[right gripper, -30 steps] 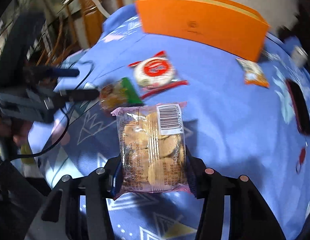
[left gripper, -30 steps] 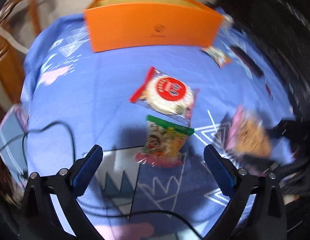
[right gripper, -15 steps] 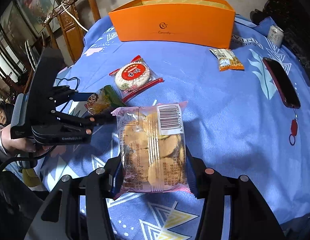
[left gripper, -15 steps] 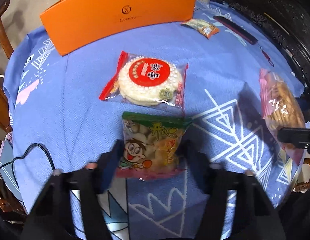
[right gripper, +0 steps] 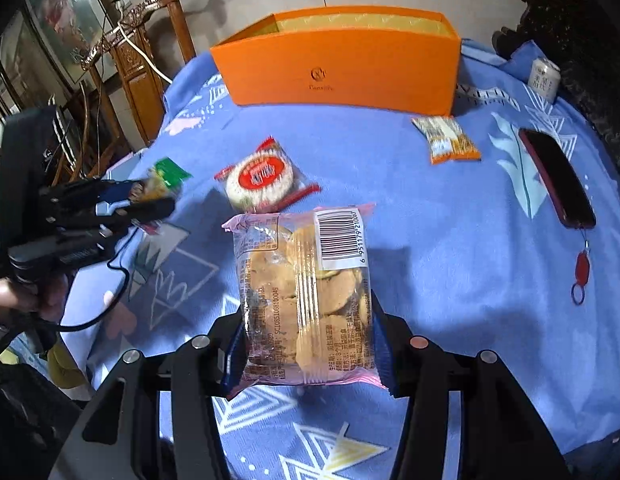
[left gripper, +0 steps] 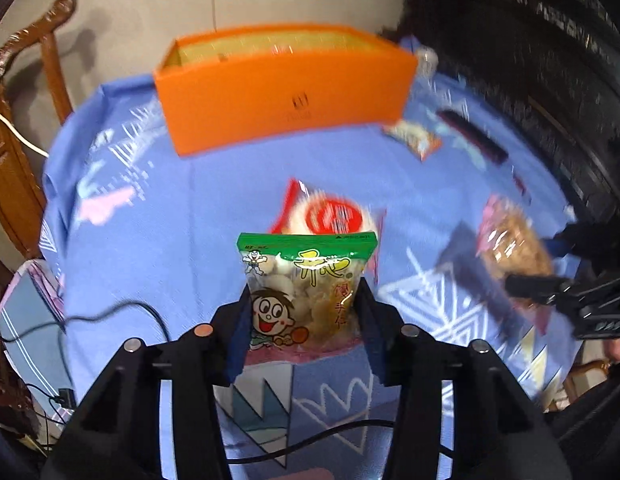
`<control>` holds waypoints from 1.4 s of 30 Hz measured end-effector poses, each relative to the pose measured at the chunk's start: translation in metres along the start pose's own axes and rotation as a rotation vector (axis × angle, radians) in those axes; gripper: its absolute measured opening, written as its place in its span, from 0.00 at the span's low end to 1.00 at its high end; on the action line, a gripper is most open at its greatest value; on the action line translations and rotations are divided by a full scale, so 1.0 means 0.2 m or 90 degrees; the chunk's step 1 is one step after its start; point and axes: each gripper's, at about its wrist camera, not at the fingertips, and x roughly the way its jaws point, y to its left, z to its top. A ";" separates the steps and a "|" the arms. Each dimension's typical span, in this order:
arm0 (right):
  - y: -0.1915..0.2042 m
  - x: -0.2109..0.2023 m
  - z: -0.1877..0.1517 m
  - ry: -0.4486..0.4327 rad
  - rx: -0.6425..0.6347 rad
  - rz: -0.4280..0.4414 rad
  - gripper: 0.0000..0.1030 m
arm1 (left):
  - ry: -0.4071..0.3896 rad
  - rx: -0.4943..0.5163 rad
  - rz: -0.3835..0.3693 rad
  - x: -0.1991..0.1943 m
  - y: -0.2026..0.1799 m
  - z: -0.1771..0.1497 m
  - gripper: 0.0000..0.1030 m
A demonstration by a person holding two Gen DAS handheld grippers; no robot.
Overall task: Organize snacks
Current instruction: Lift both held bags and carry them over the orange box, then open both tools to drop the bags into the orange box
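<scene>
Left hand-held gripper point(left gripper: 301, 320) clamps the green-topped snack bag point(left gripper: 305, 292) upright between its pads, above the blue tablecloth point(left gripper: 149, 248).

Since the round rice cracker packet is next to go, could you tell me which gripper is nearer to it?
Left. The left gripper hovers just beside the round rice cracker packet, while the right gripper is farther back.

**Green-topped packet gripped and lifted**

Left gripper point(left gripper: 301, 312), wide open a second ago over the green-topped snack packet point(left gripper: 303, 288), now clamped on its sides. Packet raised off the worktop point(left gripper: 213, 216), no longer lying beside the round red-labelled cracker pack point(left gripper: 330, 216). Left-wrist view tilted up toward the orange box point(left gripper: 285, 96).
</scene>
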 end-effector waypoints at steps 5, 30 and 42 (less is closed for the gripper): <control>-0.02 -0.06 0.21 -0.052 -0.008 0.006 0.51 | -0.053 -0.016 0.005 -0.13 0.07 0.23 0.45; -0.27 0.01 1.44 -0.220 -0.001 -0.042 0.52 | -0.108 -0.061 0.047 0.20 0.27 1.50 0.54; -0.38 -0.14 1.40 -0.249 0.016 -0.060 0.81 | -0.123 -0.167 0.079 0.11 0.38 1.39 0.96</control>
